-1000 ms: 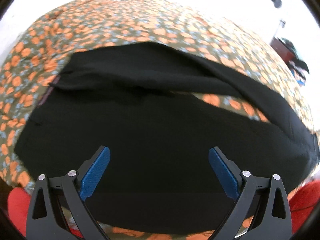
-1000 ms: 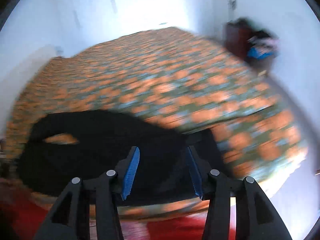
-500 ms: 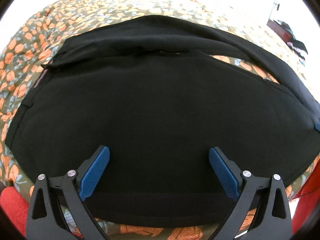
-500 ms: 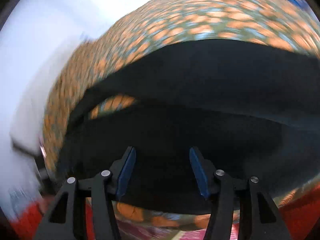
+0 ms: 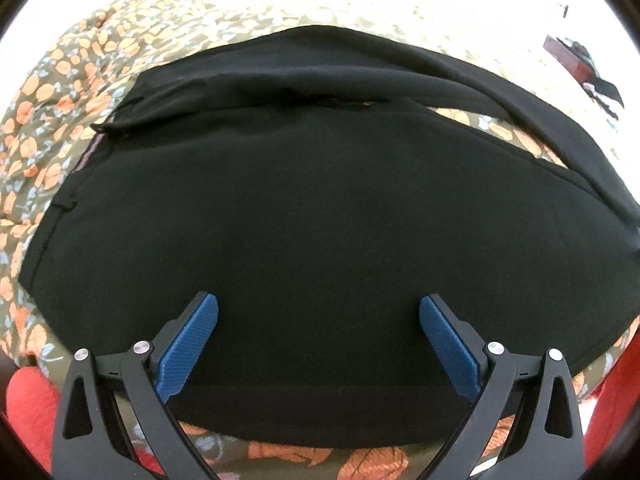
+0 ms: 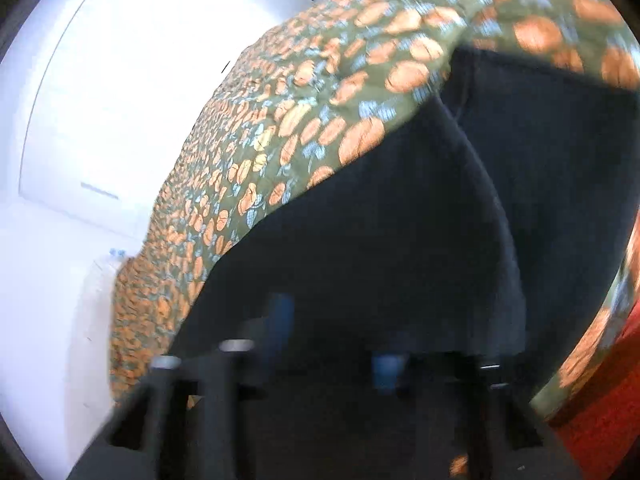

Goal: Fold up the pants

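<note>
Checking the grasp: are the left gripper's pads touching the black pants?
Cannot tell: left wrist view shows the left gripper open, pads over the pants, neither contact nor gap visible.

Black pants (image 5: 320,220) lie spread on a bed's orange-flowered olive cover (image 5: 52,92).

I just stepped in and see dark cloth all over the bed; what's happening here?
A person with a handheld gripper in each hand is folding black fabric pants spread on a bedspread printed with orange flowers. The left gripper hovers open over the near part of the pants, gripping nothing. The right gripper is low over the pants and badly blurred; its jaws have just been closing, apparently shut, and any pinched cloth can't be made out.
</note>
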Motion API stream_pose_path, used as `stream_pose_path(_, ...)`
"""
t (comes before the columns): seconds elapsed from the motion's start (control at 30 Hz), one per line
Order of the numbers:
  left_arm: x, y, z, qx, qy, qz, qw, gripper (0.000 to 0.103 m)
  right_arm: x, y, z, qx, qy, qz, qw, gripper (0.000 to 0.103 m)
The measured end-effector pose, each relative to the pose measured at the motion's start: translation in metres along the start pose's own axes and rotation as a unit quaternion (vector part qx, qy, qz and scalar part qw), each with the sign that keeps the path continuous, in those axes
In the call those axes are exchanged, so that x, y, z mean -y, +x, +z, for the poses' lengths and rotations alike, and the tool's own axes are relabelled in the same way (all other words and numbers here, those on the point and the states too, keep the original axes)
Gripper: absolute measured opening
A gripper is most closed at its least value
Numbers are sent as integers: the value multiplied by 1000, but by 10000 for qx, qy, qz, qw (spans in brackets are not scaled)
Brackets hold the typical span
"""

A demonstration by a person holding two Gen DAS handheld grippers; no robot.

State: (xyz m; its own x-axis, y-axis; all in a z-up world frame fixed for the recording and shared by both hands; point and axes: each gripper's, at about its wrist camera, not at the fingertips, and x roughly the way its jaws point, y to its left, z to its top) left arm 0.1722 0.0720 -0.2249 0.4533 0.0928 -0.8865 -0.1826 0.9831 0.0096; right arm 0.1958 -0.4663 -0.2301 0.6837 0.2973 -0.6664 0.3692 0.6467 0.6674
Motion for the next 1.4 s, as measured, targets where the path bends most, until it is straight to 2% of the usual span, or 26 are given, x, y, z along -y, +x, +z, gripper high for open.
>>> stream_pose_path(0.1,-9,-14,16,98,-260,-297,9992,101,-15,-14,3,52,-402,152,9991,5)
stream_pose_path(0.17,-16,-25,41,221,-398,-533,9975,101,-33,-30,7,86,-858,372,9956,5)
stream_pose_path(0.3,-30,-35,102,421,-741,-1066,9906,101,-83,-69,-4,297,-2107,662,9748,5)
stream_pose_path(0.37,-38,-27,134,385,-1063,-1453,9829,101,-101,-85,-11,340,-2514,818,9638,5)
stream_pose_path(0.43,-46,-8,167,175,-1439,-1775,9734,101,-112,-103,-22,356,-2839,1001,9530,5)
stream_pose_path(0.53,-50,25,192,-168,-1812,-1873,9653,101,-122,-128,-37,367,-3227,1323,9365,5)
stream_pose_path(0.63,-45,56,203,-472,-2007,-1886,9602,100,-131,-155,-52,377,-3572,1601,9194,5)
stream_pose_path(0.77,-38,77,209,-597,-2046,-1838,9596,98,-139,-188,-67,268,-4083,1825,8940,5)
stream_pose_path(0.8,-37,79,210,-607,-2068,-1823,9593,92,-142,-196,-71,224,-4232,1889,8859,5)
stream_pose_path(0.87,-36,83,210,-670,-2082,-1826,9585,58,-146,-211,-80,99,-4555,1985,8678,5)
stream_pose_path(0.9,-37,87,209,-775,-2076,-1876,9569,12,-148,-217,-84,-1,-4700,2023,8592,5)
stream_pose_path(0.93,-39,88,207,-859,-2086,-1870,9561,4,-147,-219,-85,-113,-4761,2070,8546,5)
stream_pose_path(0.97,-42,84,203,-797,-2131,-1859,9559,4,-144,-219,-84,-236,-4755,2092,8541,5)
stream_pose_path(1.03,-52,63,198,-524,-2235,-1937,9538,4,-135,-204,-75,-293,-4686,1799,8644,5)
stream_pose_path(1.1,-64,22,198,-100,-2338,-2167,9478,4,-121,-175,-53,-304,-4419,1362,8861,5)
stream_pose_path(1.17,-79,-34,199,506,-2336,-2259,9444,4,-118,-155,-29,-116,-4307,1146,8951,5)
stream_pose_path(1.23,-94,-99,187,1197,-2203,-2207,9426,5,-132,-150,-4,171,-4291,1290,8938,5)
stream_pose_path(1.27,-100,-130,171,1497,-2080,-2064,9443,5,-141,-151,5,292,-4317,1431,8901,5)
stream_pose_path(1.33,-103,-154,132,1674,-1981,-1846,9480,6,-154,-153,18,224,-4403,1729,8808,5)
stream_pose_path(1.4,-96,-146,89,1484,-2004,-1679,9537,7,-152,-138,26,-222,-4446,1687,8794,5)
